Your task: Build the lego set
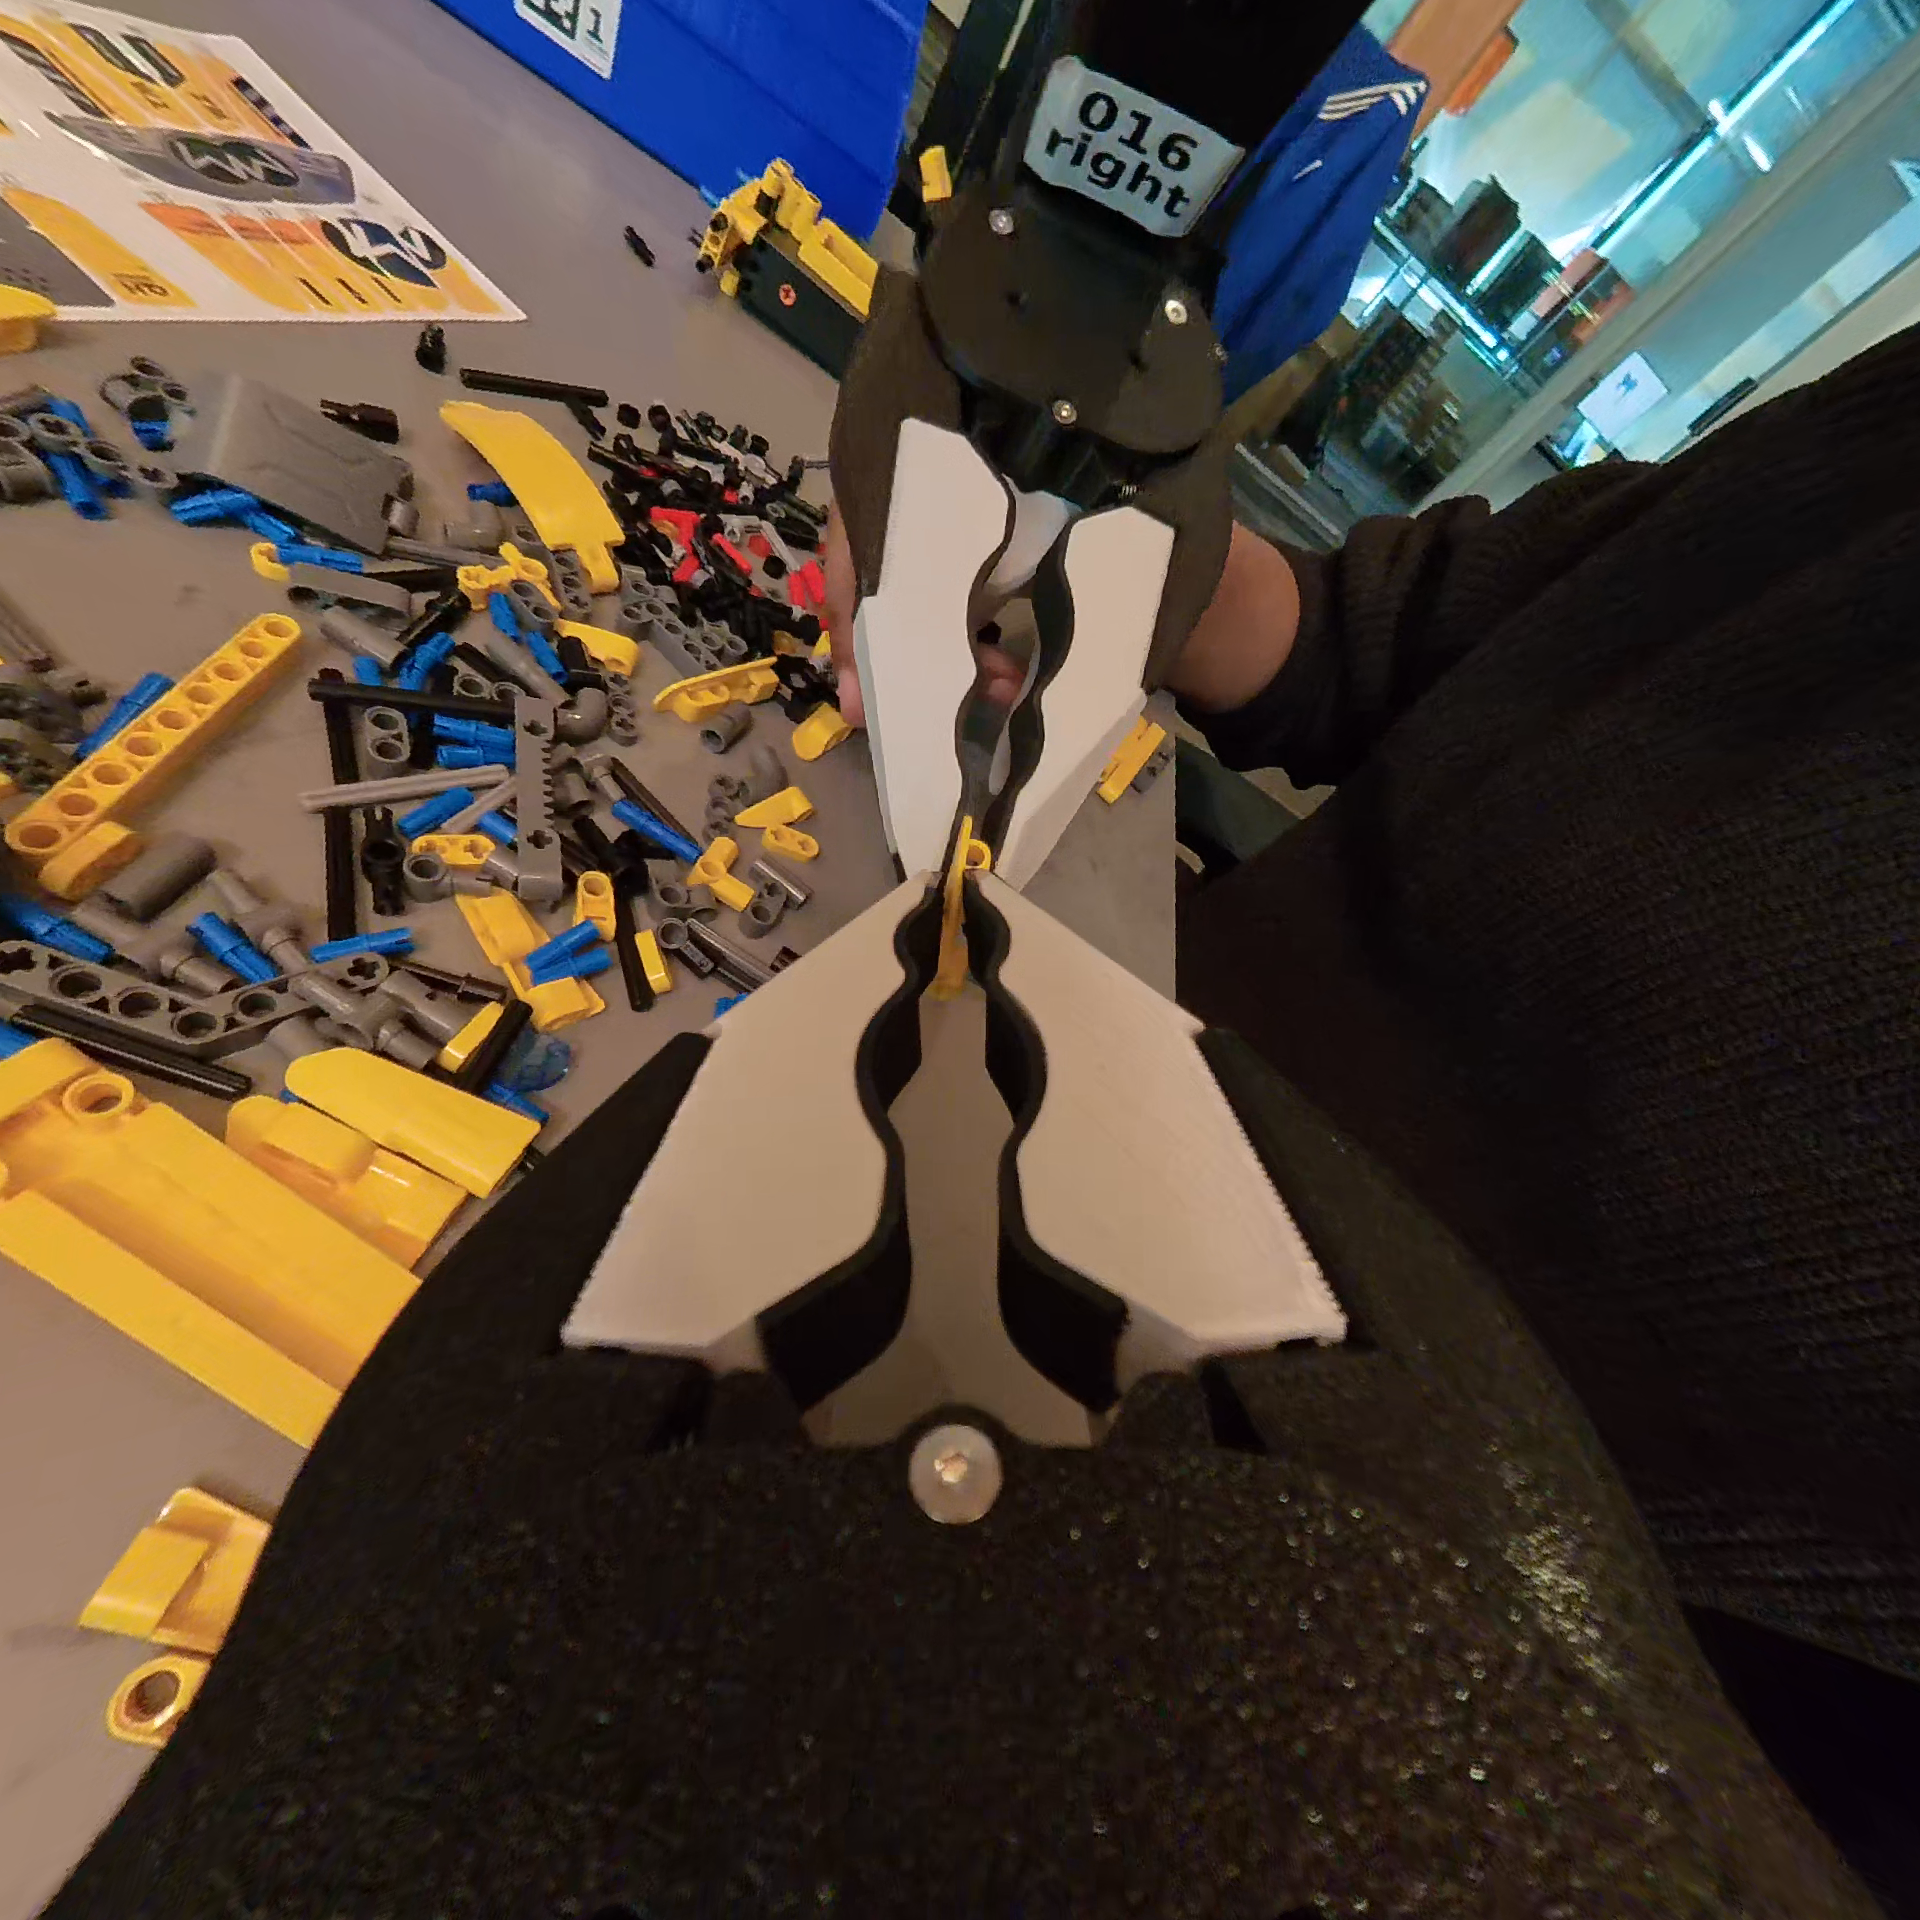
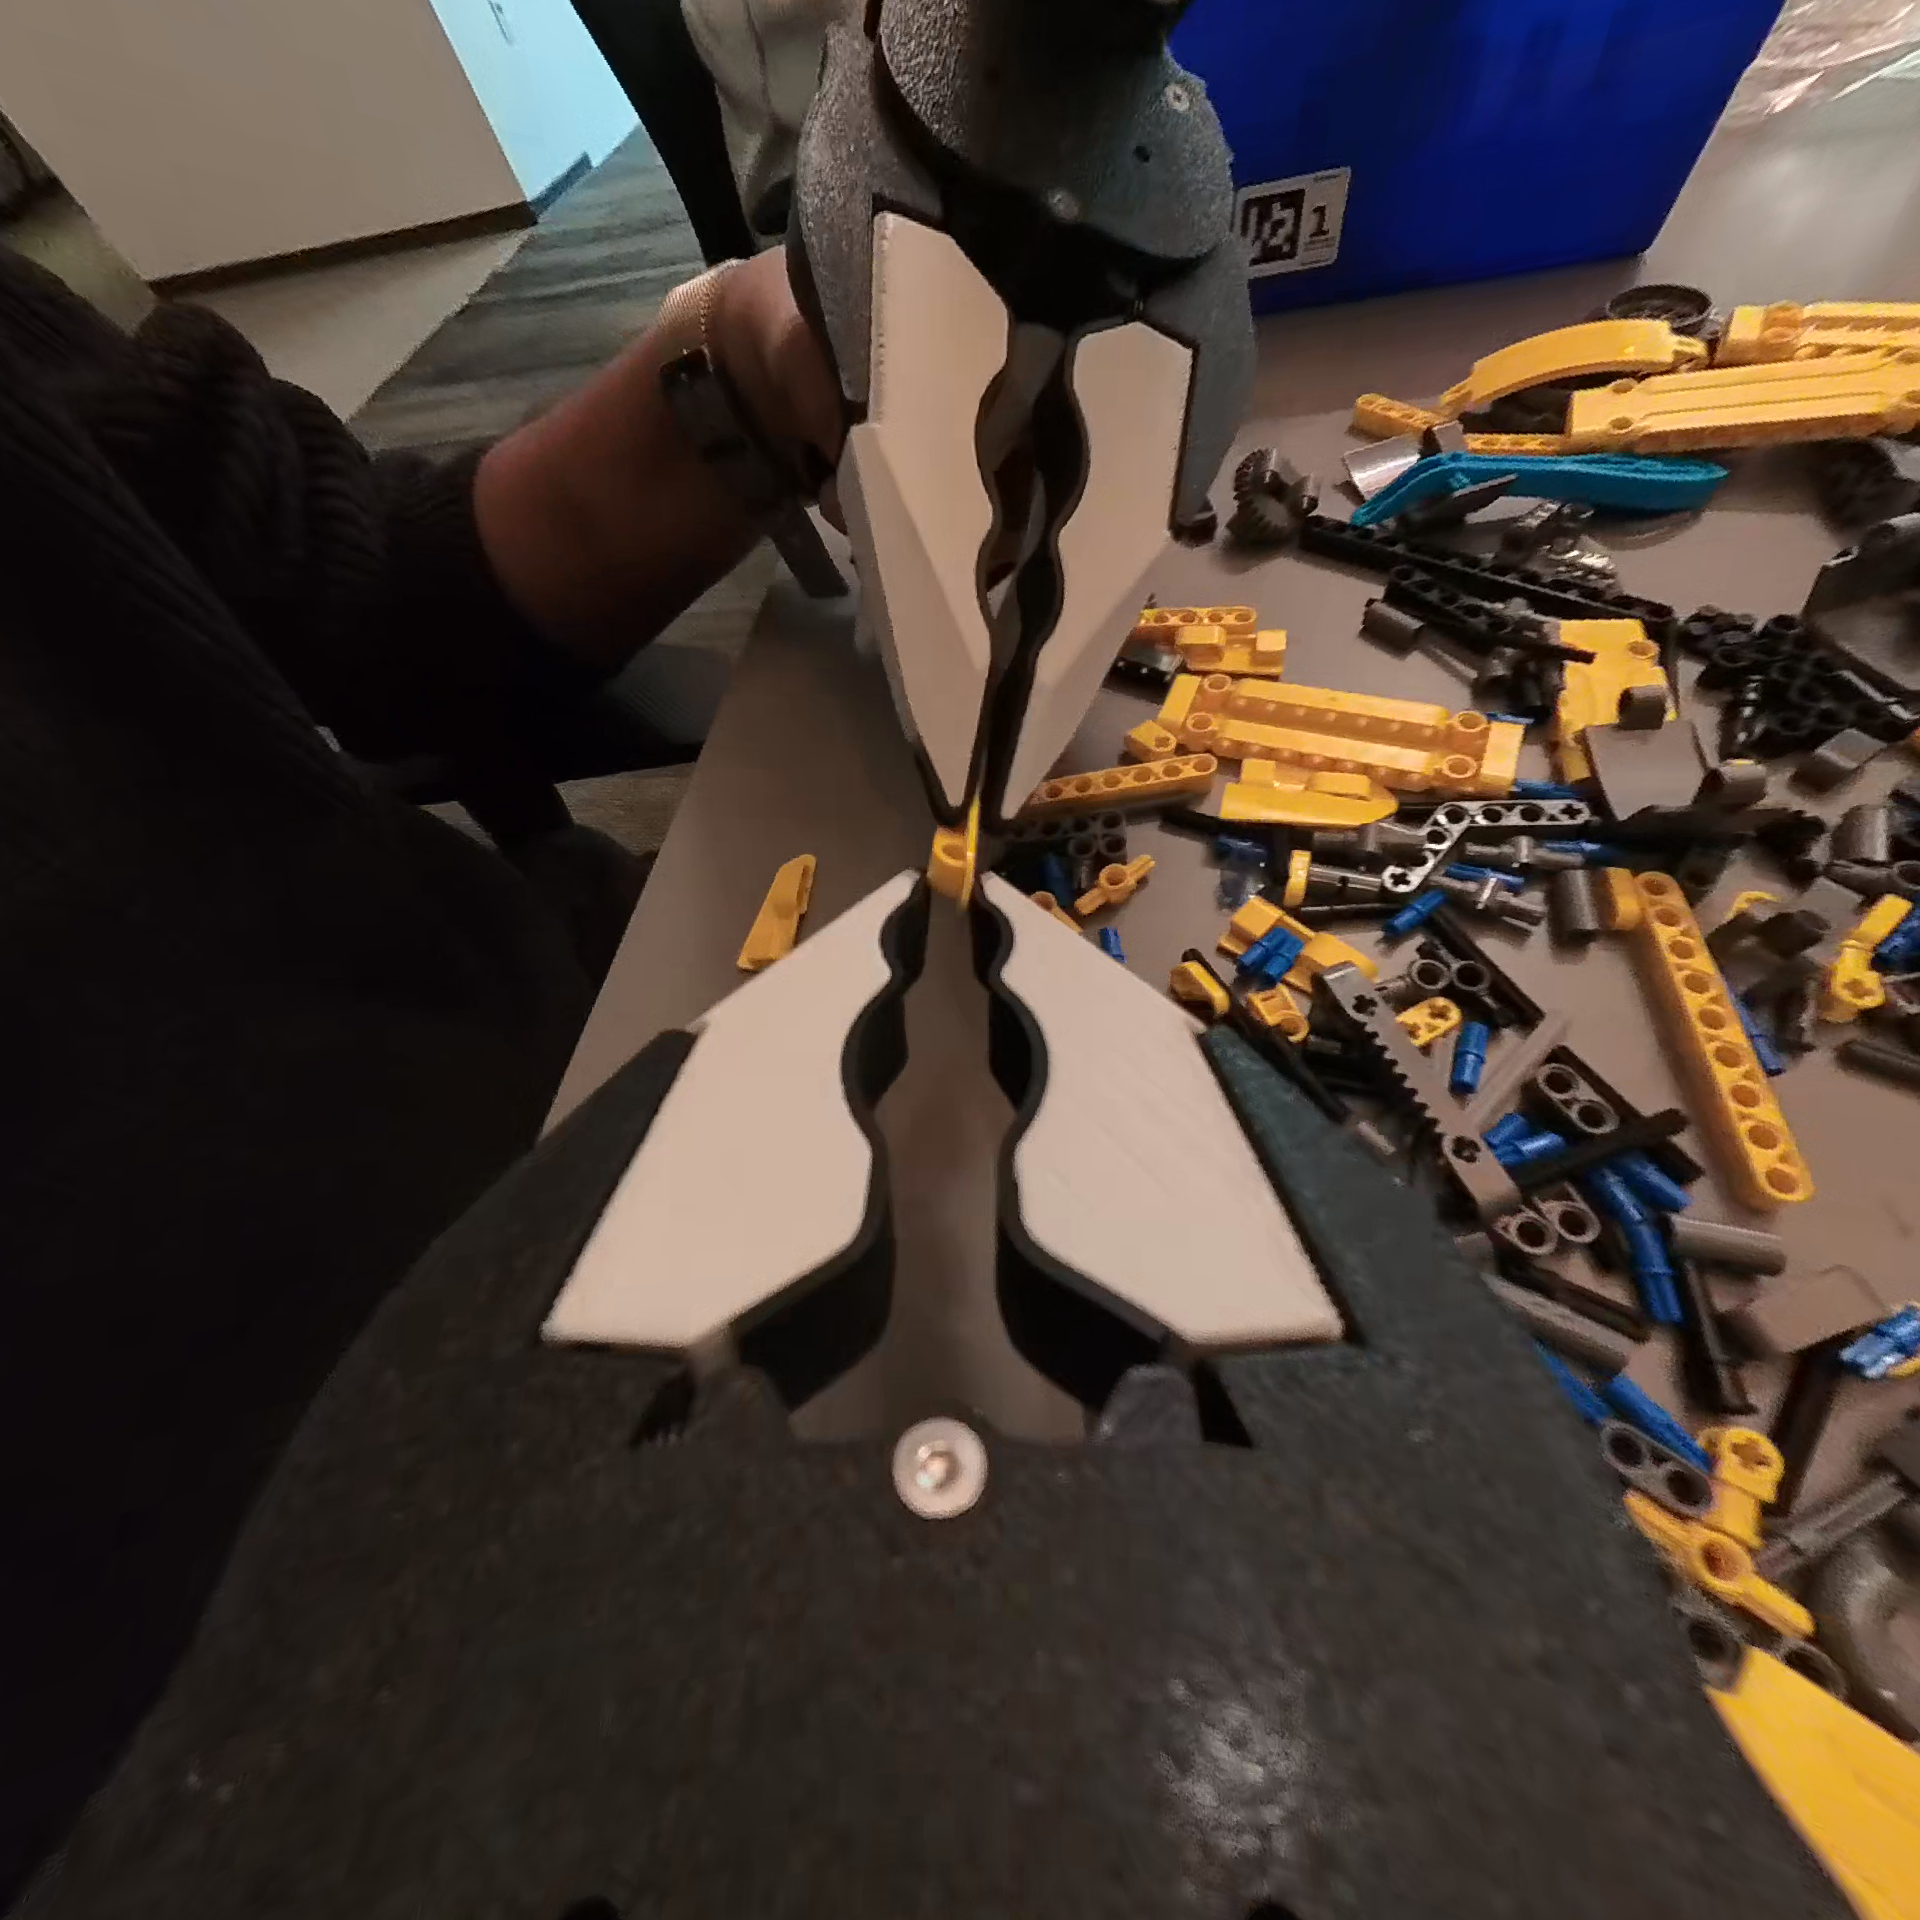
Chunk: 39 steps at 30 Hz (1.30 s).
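My left gripper (image 1: 948,894) and my right gripper (image 2: 951,888) meet tip to tip above the near edge of a grey table (image 1: 665,343). A small thin yellow building piece (image 1: 951,940) sits between the left gripper's fingers, which are shut on it. Its round end (image 2: 951,860) lies between the right gripper's tips, which are closed on it too. The right gripper also shows in the left wrist view (image 1: 977,831), and the left gripper in the right wrist view (image 2: 977,805). Whether this is one piece or two joined ones I cannot tell.
Several loose yellow, blue, black and grey building pieces (image 1: 499,727) cover the table, with a long yellow beam (image 1: 156,727) and large yellow panels (image 1: 208,1247). A printed sheet (image 1: 208,177) and a blue bin (image 2: 1455,125) stand at the back. A person's dark sleeve (image 1: 1558,935) is close by. The grippers are tip to tip, or close to it.
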Tool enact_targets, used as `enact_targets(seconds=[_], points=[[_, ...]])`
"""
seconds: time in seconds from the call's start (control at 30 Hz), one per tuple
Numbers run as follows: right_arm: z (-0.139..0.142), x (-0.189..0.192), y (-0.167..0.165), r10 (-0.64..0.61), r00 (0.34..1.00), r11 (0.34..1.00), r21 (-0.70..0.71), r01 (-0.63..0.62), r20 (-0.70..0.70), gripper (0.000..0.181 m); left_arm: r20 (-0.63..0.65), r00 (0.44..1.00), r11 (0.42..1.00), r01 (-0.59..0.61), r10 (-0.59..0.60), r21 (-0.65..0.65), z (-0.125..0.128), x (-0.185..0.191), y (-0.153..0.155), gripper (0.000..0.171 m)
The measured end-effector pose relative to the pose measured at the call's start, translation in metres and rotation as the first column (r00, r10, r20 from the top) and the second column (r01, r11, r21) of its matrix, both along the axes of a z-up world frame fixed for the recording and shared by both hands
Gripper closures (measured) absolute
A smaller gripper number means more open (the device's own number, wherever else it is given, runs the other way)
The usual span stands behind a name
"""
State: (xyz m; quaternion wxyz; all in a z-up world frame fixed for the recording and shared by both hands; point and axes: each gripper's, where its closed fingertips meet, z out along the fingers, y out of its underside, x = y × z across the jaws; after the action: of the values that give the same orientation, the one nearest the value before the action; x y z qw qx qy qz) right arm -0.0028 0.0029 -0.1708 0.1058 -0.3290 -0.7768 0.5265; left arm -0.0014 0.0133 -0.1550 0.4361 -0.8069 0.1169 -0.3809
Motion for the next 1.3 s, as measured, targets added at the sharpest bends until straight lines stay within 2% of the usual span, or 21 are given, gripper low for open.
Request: enact_targets(seconds=[0.2, 0.3, 0.53, 0.63, 0.73, 0.87, 0.97, 1.13, 1.3], points=[[0.002, 0.001, 0.001, 0.006, 0.998, 0.997, -0.072, -0.001, 0.066, 0.174, -0.019, 1.0, 1.0, -0.007, 0.007, 0.004, -0.001, -0.002, -0.001, 0.167], [0.002, -0.002, 0.005, -0.022, 0.997, 0.996, -0.08, 0.028, 0.071, 0.174, -0.058, 0.998, 0.999, -0.031, 0.031, 0.005, -0.003, -0.007, -0.001, 0.16], [0.008, 0.0, 0.006, -0.008, 0.996, 0.991, -0.132, 0.02, 0.09, 0.174, -0.076, 0.997, 1.0, -0.01, 0.011, 0.011, -0.003, -0.007, -0.006, 0.164], [0.002, 0.003, 0.002, 0.021, 0.997, 0.996, -0.087, -0.014, 0.078, 0.173, -0.072, 0.996, 0.999, 0.045, -0.048, -0.03, -0.006, -0.002, -0.017, 0.164], [0.0, -0.001, 0.004, 0.0, 1.0, 1.0, -0.024, 0.0, 0.019, 0.157, -0.092, 0.99, 0.99, 0.096, -0.105, -0.101, -0.015, -0.001, -0.035, 0.164], [-0.002, -0.005, 0.008, -0.032, 0.999, 0.999, 0.002, 0.032, 0.012, 0.157, -0.101, 0.981, 0.957, 0.137, -0.168, -0.255, -0.036, 0.0, -0.058, 0.165], [0.0, -0.007, 0.01, -0.048, 0.999, 0.999, -0.009, 0.048, 0.008, 0.157, -0.144, 0.972, 0.925, 0.124, -0.187, -0.36, -0.056, -0.001, -0.066, 0.165], [0.015, -0.008, 0.009, -0.052, 0.997, 0.998, -0.042, 0.049, -0.062, 0.161, -0.136, 0.97, 0.913, 0.133, -0.199, -0.386, -0.063, 0.003, -0.066, 0.164], [0.021, -0.009, 0.013, -0.072, 0.994, 0.996, -0.058, 0.067, -0.077, 0.162, -0.181, 0.97, 0.924, 0.086, -0.163, -0.371, -0.063, -0.003, -0.061, 0.161]])
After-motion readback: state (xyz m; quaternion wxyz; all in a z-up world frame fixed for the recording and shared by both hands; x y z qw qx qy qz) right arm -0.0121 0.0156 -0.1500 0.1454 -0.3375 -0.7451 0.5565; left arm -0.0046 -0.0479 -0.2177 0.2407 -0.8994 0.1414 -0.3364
